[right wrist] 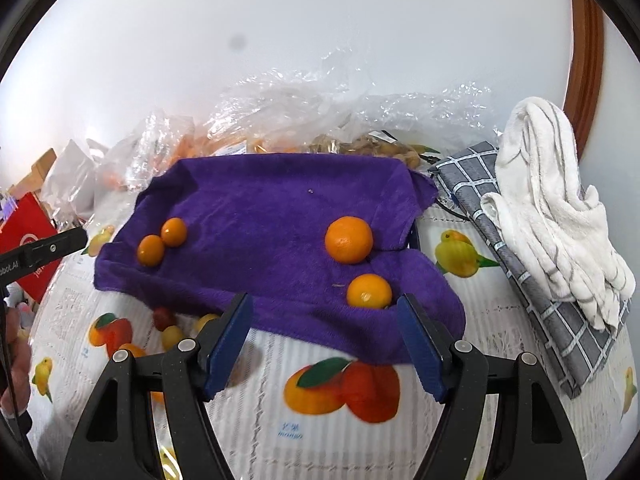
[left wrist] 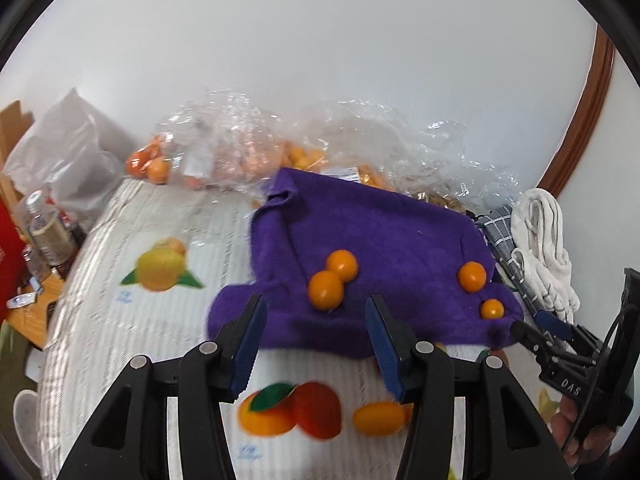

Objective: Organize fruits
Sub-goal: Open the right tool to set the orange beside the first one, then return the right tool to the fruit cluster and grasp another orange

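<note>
Left fingers: the left gripper point(left wrist: 316, 334) stands partly spread with nothing between its blue pads, hanging over the near hem of the purple towel point(left wrist: 380, 236).
Right fingers: the right gripper point(right wrist: 324, 330) is spread wider, also empty, above the towel's near right fold.
Nearest to left: a touching pair of kumquats point(left wrist: 332, 282) lies just beyond the left fingers, a little right of their midline.
Nearest to right: a small orange fruit point(right wrist: 369, 291) sits just ahead of the right fingers, close to the right-hand pad; a larger mandarin point(right wrist: 349, 240) lies further back, near it but apart.
Fruit axis: all four on the towel are roundish, so no long axis that matters for the approach.
Off the towel: an oval kumquat point(left wrist: 379, 418) lies on the fruit-printed cloth of the surface point(left wrist: 132, 332), under the left gripper, long axis running left to right; whether it is real or printed is hard to tell.
Which hand: by my judgement each hand is nearer its own pair.
Further out: clear bags of fruit point(left wrist: 224, 152) along the wall, a white towel point(right wrist: 560, 200) on a grey checked cloth point(right wrist: 520, 264).
</note>
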`<state>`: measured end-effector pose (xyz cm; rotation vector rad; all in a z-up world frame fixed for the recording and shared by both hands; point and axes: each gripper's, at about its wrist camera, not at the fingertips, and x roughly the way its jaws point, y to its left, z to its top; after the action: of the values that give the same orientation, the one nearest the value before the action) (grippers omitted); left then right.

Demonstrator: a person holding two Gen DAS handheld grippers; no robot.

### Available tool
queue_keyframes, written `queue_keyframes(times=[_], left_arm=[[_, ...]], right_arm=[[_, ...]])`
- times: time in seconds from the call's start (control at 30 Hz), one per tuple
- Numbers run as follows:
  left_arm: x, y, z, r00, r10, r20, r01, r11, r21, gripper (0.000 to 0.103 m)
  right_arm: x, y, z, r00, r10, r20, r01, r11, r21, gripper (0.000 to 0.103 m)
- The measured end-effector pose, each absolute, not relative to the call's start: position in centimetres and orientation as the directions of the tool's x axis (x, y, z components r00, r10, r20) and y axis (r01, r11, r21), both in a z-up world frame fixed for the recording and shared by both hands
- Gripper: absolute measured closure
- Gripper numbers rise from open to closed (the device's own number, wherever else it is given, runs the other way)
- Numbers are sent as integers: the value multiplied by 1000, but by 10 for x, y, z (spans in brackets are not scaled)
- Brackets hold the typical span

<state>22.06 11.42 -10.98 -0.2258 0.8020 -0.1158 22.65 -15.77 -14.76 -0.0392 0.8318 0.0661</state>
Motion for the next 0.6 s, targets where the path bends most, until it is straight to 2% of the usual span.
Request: queue_keyframes(times=[0.23,0.3,0.37,0.6], left_arm=[[192,139,-122,668,-141,-731,-40,974,-223,54],[185,143,-127,657,-139,-741,-50,973,-227,54],[180,146,-132,648,-141,-749,-60,970,-235,54],[170,149,-143,625,-152,-765,-68,966,-248,54]], right_arm=[[210,-141,-161,629,95,-772,-121,992,24,30],[207,-134,-168,612,134,-779,-153,987,49,41],[206,-127,-174,593,164,-788,-176,982,72,45],[219,-106,-193,531,238,-813,-184,969,164,45]])
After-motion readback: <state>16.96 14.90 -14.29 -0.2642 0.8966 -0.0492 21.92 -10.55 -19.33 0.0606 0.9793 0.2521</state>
